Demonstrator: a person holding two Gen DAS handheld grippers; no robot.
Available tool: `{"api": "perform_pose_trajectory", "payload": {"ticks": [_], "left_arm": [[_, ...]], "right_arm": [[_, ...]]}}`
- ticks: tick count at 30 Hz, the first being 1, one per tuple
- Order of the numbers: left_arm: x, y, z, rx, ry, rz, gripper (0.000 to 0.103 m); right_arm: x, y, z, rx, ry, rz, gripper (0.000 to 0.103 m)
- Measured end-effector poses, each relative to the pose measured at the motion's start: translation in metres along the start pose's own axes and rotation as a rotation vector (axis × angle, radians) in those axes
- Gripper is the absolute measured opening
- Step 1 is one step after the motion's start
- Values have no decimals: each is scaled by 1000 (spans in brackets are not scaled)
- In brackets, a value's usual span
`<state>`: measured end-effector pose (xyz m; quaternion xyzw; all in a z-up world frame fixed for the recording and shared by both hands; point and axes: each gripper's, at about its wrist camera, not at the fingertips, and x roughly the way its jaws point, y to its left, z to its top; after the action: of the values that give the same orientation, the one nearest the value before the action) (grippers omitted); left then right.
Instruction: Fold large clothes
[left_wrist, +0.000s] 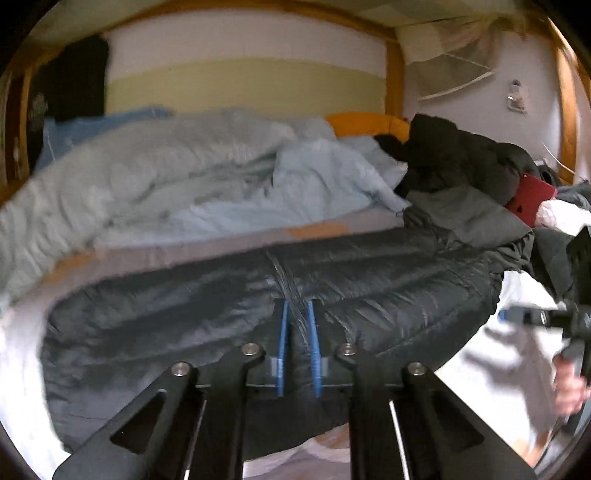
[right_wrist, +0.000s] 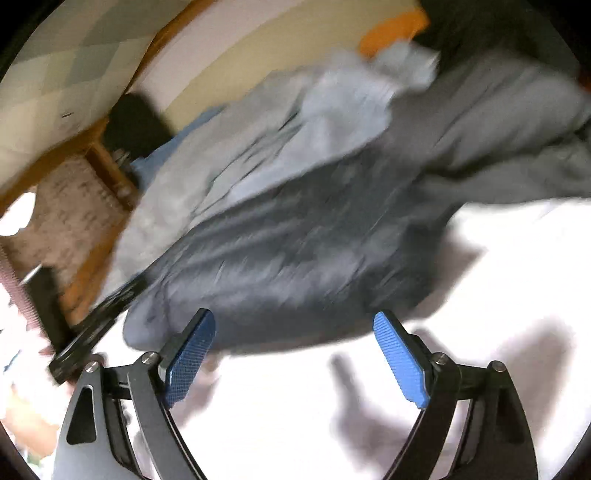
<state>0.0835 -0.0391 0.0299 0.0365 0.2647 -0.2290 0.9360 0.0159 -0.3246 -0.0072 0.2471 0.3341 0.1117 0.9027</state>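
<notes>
a: blue pads (left_wrist: 282, 354) of the left gripper (left_wrist: 297, 347), nearest the lens, are pinched together on a ridge of the dark puffer jacket (left_wrist: 229, 295), with only a thin fold of shiny fabric between them.

b: and that jacket lies spread across the near half of the bed, on the white sheet (left_wrist: 22, 354), its quilted panels running left to right.

a: over on the right gripper (right_wrist: 294, 350), the fingers stand wide apart. nothing sits between them, just bright white sheet below.

b: from that view the jacket (right_wrist: 295, 251) is just beyond the fingertips, its near hem close to the left pad (right_wrist: 190, 360). heavy blur here, so i can't tell if that pad brushes the fabric.

a: back in the left view, a pale blue duvet (left_wrist: 166, 177) is heaped on the far side, touching the jacket's far edge.

b: far right there's a black garment (left_wrist: 454, 155) piled up, a red flat object (left_wrist: 532, 201) beside it, and an orange pillow (left_wrist: 365, 123) against the wall.

a: at the right edge, a hand (left_wrist: 570, 387) grips the other gripper's handle.
</notes>
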Motion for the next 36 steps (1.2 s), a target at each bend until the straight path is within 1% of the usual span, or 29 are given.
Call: {"api": "perform_pose_trajectory", "payload": {"ticks": [1, 3, 5, 6, 7, 8, 10, 11, 13, 14, 15, 16, 17, 18, 19, 22, 23, 25, 26, 27, 28, 29, 30, 31, 32, 33, 34, 35, 36], "left_arm": [[10, 3, -2, -23, 34, 8, 4], [27, 9, -11, -67, 86, -9, 4], [51, 14, -25, -65, 161, -15, 4], [62, 15, -36, -55, 179, -12, 4], [69, 19, -45, -69, 178, -30, 4], [73, 24, -48, -111, 184, -68, 4], [74, 39, -49, -204, 190, -118, 4], [75, 42, -51, -226, 189, -125, 4], [74, 39, -52, -215, 191, -115, 4], [74, 37, -51, -204, 191, -103, 4], [73, 34, -52, -193, 191, -92, 4], [72, 32, -51, -185, 190, -85, 4], [73, 30, -51, -181, 190, -81, 4], [75, 31, -50, -180, 191, -78, 4], [75, 31, -51, -178, 192, -74, 4], [76, 31, -50, -175, 196, -59, 4], [79, 31, -48, -177, 196, -57, 4], [79, 35, -49, -197, 191, -70, 4], [78, 38, -50, -214, 189, -91, 4], [78, 43, -50, -238, 187, -114, 3], [73, 49, -50, -271, 182, -130, 3], [61, 56, -51, -293, 171, -140, 3], [46, 62, -51, -297, 144, -144, 3], [22, 70, -49, -291, 88, -121, 3], [0, 77, -46, -279, 44, -77, 5], [-17, 85, -42, -271, 25, -35, 11], [-35, 97, -35, -257, 27, 32, 13], [-50, 108, -29, -235, 32, 115, 13], [-65, 119, -24, -219, 13, 167, 13]], "right_arm": [[3, -1, 0, 0, -3, -18, 89], [9, -8, 0, 32, -25, -75, 89], [17, -24, 1, 122, -24, -92, 89], [20, -31, 2, 160, -30, -100, 89], [22, -37, 4, 187, -42, -108, 90], [27, -45, 4, 217, -58, -110, 92], [34, -50, 6, 240, -72, -110, 92], [36, -48, 7, 234, -87, -114, 92], [37, -43, 12, 212, -111, -103, 92], [38, -42, 16, 207, -129, -102, 91], [39, -37, 20, 204, -156, -117, 77], [38, -32, 24, 198, -182, -134, 67], [35, -21, 28, 182, -219, -176, 46], [32, -8, 29, 157, -254, -228, 35], [27, 16, 31, 89, -309, -291, 33], [14, 86, 34, -115, -423, -354, 31], [11, 110, 36, -166, -440, -340, 31], [5, 152, 40, -214, -437, -241, 31], [7, 172, 42, -231, -422, -182, 31], [9, 186, 43, -249, -407, -146, 31], [13, 199, 41, -274, -392, -123, 31], [21, 217, 37, -324, -382, -128, 31], [26, 227, 32, -362, -381, -146, 31], [31, 236, 26, -397, -379, -157, 31], [37, 245, 19, -428, -375, -154, 31], [42, 252, 12, -456, -365, -142, 31], [47, 259, 6, -476, -352, -127, 31], [57, 269, 0, -494, -336, -110, 31], [64, 277, -5, -509, -327, -105, 31]]}}
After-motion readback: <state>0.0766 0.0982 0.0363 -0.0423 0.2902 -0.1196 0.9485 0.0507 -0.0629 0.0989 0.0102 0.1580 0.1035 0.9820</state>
